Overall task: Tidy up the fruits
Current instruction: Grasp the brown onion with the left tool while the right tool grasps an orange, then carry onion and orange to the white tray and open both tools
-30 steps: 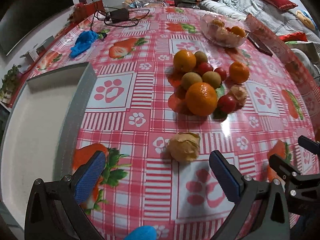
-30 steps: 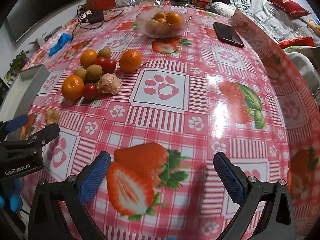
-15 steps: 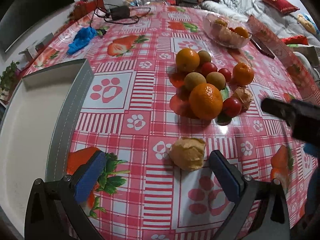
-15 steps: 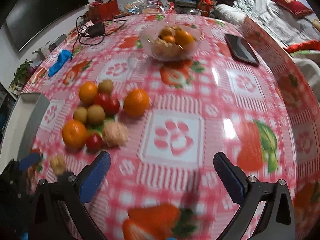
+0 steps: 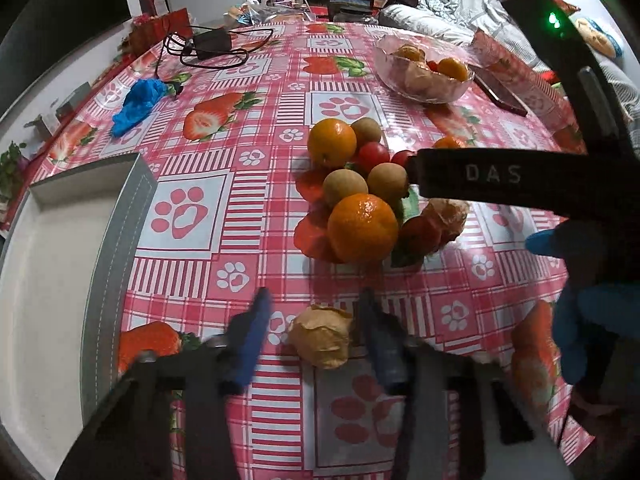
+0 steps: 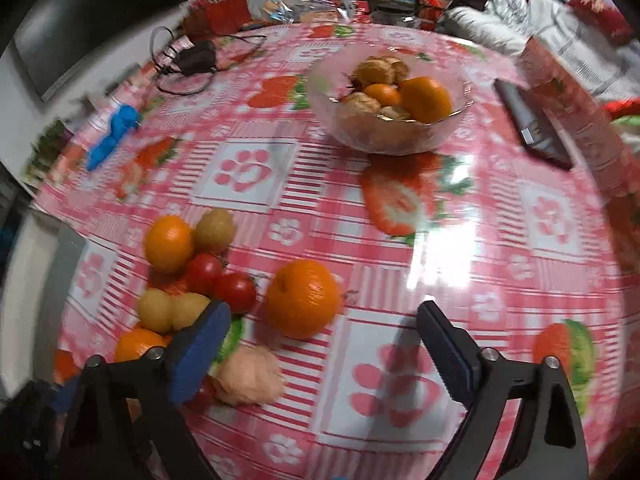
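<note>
A papery tan husked fruit (image 5: 321,336) lies on the strawberry tablecloth between the blurred blue fingers (image 5: 250,340) of my left gripper (image 5: 316,340), which stand close on both sides without clear contact. Behind it is a pile of oranges (image 5: 362,227), brown round fruits (image 5: 345,186) and red tomatoes (image 5: 373,156). My right gripper (image 6: 320,354) is open and empty, hovering over that pile with an orange (image 6: 302,299) just ahead of it; its body crosses the left wrist view (image 5: 520,178). A grey-rimmed white tray (image 5: 120,216) sits at the left.
A glass bowl (image 6: 440,132) holding oranges and husked fruits stands farther back. A dark phone (image 6: 532,124) lies right of it. A blue glove (image 5: 138,100) and a black charger with cable (image 5: 208,44) lie at the far left.
My left gripper's fingers have closed in around the husked fruit. My right gripper has swung left and forward over the fruit pile, toward the bowl.
</note>
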`<control>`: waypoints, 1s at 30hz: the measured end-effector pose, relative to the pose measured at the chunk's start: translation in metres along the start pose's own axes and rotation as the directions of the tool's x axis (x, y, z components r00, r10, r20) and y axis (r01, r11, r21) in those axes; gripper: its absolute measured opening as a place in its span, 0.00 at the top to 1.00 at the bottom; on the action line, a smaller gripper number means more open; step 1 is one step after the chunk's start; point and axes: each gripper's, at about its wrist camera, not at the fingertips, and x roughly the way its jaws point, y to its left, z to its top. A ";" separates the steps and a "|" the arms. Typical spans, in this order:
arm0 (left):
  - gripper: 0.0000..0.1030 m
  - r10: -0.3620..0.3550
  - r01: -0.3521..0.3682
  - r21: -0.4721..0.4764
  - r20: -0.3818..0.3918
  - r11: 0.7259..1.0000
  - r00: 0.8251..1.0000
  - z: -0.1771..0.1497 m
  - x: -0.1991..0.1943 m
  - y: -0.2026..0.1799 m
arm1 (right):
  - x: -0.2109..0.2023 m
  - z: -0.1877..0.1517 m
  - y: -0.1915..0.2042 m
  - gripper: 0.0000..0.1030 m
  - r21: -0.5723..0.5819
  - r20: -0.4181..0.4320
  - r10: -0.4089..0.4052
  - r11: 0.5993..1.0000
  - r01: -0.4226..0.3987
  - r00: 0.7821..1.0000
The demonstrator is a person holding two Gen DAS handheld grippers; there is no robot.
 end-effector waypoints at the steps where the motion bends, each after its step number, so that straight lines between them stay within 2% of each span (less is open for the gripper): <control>1: 0.71 0.000 0.000 -0.003 0.002 1.000 1.000 0.000 0.000 0.001 | 0.000 0.000 0.001 0.13 -0.002 0.011 -0.002 1.000 0.002 1.000; 2: 0.72 -0.007 0.007 -0.008 0.003 1.000 1.000 -0.001 -0.001 0.003 | -0.003 0.001 0.002 0.19 -0.006 0.028 0.014 1.000 -0.014 1.000; 3: 0.72 -0.020 0.020 -0.015 0.005 1.000 1.000 -0.001 -0.001 0.005 | -0.007 0.001 0.003 0.39 -0.008 0.046 0.034 0.999 -0.033 0.998; 4: 0.72 -0.038 0.038 -0.028 0.002 0.999 0.999 -0.002 -0.002 0.008 | -0.009 0.001 0.004 0.63 -0.007 0.050 0.048 0.999 -0.048 0.998; 5: 0.72 -0.047 0.047 -0.035 -0.001 0.998 0.999 -0.002 -0.003 0.009 | -0.009 0.001 0.006 0.65 -0.009 0.037 0.037 0.999 -0.036 0.999; 13: 0.72 -0.080 0.080 -0.061 0.004 0.995 0.997 -0.010 -0.018 0.023 | -0.029 -0.014 -0.013 0.65 0.019 0.039 0.056 0.998 -0.057 0.998; 19: 0.72 -0.086 0.088 -0.040 0.063 0.995 0.994 -0.011 -0.046 0.030 | -0.056 -0.026 -0.028 0.65 0.076 0.061 0.093 0.992 -0.098 0.994; 30: 0.72 -0.064 0.073 -0.055 0.148 0.996 0.987 -0.016 -0.103 0.059 | -0.101 -0.041 -0.005 0.65 0.018 0.108 0.110 0.994 -0.112 0.988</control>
